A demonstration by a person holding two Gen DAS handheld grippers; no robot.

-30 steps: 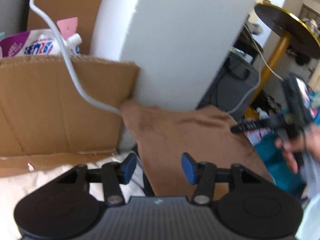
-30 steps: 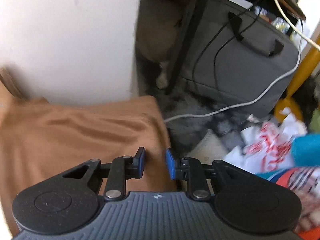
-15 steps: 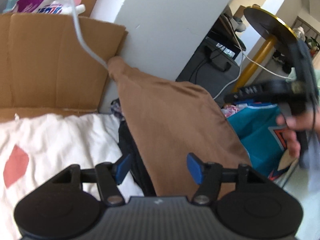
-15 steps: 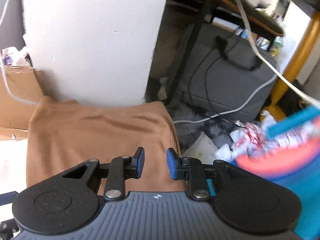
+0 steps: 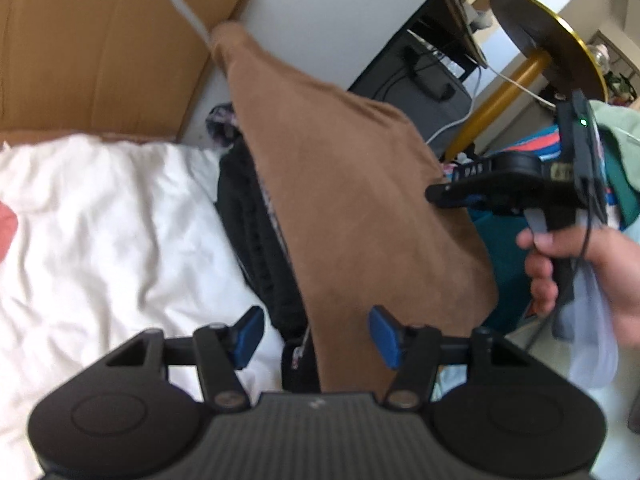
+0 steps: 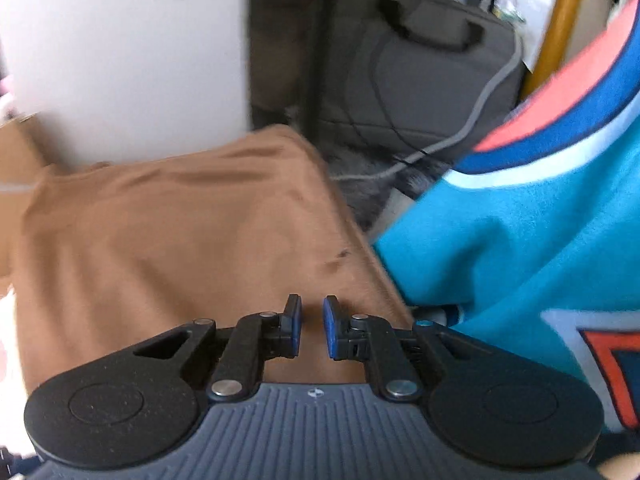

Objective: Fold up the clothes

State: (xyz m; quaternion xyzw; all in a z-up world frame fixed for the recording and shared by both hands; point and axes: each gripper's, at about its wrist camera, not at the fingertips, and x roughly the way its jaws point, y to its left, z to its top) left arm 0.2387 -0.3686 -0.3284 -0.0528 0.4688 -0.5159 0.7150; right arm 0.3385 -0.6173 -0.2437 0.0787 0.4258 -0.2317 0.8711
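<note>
Over the brown garment, beside the white bedding, the left gripper hangs half-open, closing; the right gripper, narrow and closing, may pinch only one layer.

Left gripper closing, blue pads still apart, over the near edge of a brown garment; white bedding on the left; person's hand gripping the right gripper — beside the garment's right edge
</note>
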